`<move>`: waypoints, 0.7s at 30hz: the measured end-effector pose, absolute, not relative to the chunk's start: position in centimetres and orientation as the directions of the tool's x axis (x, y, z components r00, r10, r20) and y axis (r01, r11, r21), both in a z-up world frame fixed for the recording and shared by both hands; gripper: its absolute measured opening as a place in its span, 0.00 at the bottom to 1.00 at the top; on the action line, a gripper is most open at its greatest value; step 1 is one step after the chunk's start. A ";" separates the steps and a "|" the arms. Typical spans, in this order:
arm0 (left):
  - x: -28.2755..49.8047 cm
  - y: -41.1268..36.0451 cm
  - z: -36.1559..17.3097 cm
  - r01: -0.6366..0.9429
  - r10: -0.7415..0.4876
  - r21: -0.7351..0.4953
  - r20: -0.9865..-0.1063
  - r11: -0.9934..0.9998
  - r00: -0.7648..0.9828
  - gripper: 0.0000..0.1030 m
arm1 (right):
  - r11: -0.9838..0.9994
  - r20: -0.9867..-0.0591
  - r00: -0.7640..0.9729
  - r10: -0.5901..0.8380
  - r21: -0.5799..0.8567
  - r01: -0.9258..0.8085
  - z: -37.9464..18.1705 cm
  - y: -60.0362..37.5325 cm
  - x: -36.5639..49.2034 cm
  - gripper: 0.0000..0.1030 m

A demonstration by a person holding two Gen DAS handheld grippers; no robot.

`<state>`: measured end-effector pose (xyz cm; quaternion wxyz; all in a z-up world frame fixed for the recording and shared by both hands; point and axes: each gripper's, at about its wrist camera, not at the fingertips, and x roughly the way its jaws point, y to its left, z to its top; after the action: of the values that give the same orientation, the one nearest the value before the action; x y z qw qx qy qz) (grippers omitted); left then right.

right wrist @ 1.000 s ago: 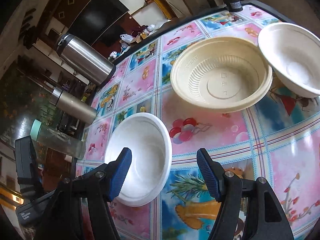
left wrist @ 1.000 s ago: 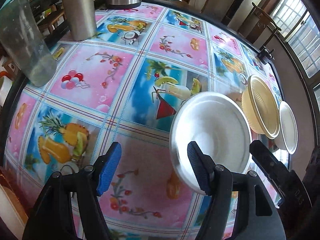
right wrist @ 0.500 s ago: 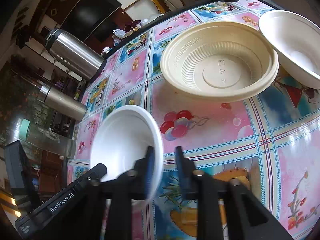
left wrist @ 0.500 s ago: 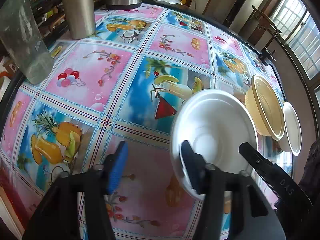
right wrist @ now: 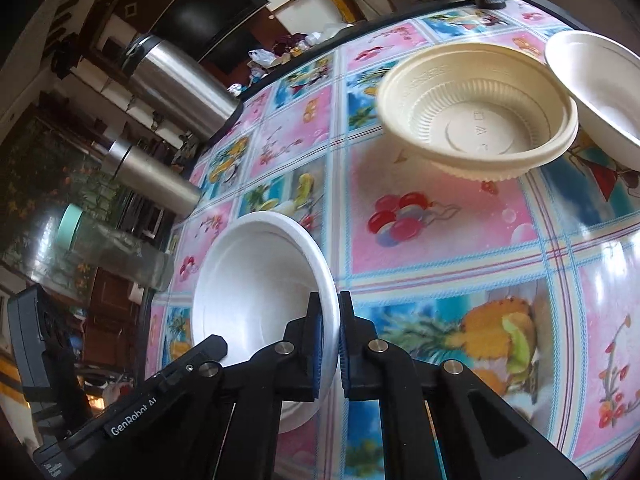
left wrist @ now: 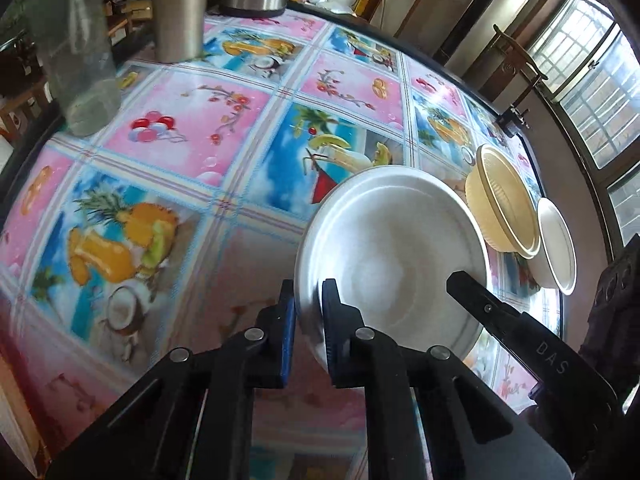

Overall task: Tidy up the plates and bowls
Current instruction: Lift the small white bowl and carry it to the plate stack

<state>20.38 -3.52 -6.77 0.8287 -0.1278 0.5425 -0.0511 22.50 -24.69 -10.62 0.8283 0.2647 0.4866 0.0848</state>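
bright fruit-print worktop [right wrist: 440, 240] carries the white bowl [right wrist: 256, 288] at lower centre, both grippers' fingers [left wrist: 286, 320] pinched shut on opposite rims, so lift evenly toward the tan bowl [right wrist: 476, 116].

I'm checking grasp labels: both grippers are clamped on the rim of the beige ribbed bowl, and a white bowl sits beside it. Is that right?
Not quite. Both the left gripper and the right gripper pinch the rim of the near white bowl, as both wrist views show. The beige ribbed bowl sits untouched, with another white bowl beside it.
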 end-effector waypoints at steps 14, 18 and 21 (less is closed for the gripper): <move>7.1 8.9 -1.3 -0.134 -0.119 -0.236 -0.811 0.962 0.573 0.10 | 0.808 -0.647 0.515 0.562 0.562 -0.176 -5.7 -12.0 13.6 0.07; 3.1 13.3 -0.3 -0.176 -0.074 -0.224 -0.793 0.959 0.605 0.11 | 0.798 -0.644 0.477 0.598 0.532 -0.281 -4.1 -6.6 11.4 0.07; 0.6 16.2 0.1 -0.220 -0.028 -0.207 -0.786 0.953 0.617 0.12 | 0.798 -0.658 0.452 0.603 0.493 -0.346 -3.4 -2.5 9.9 0.07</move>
<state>0.64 16.16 0.05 0.8878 -0.1428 0.4341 0.0539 9.95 -2.46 -3.43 0.8394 0.1455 0.4408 0.2825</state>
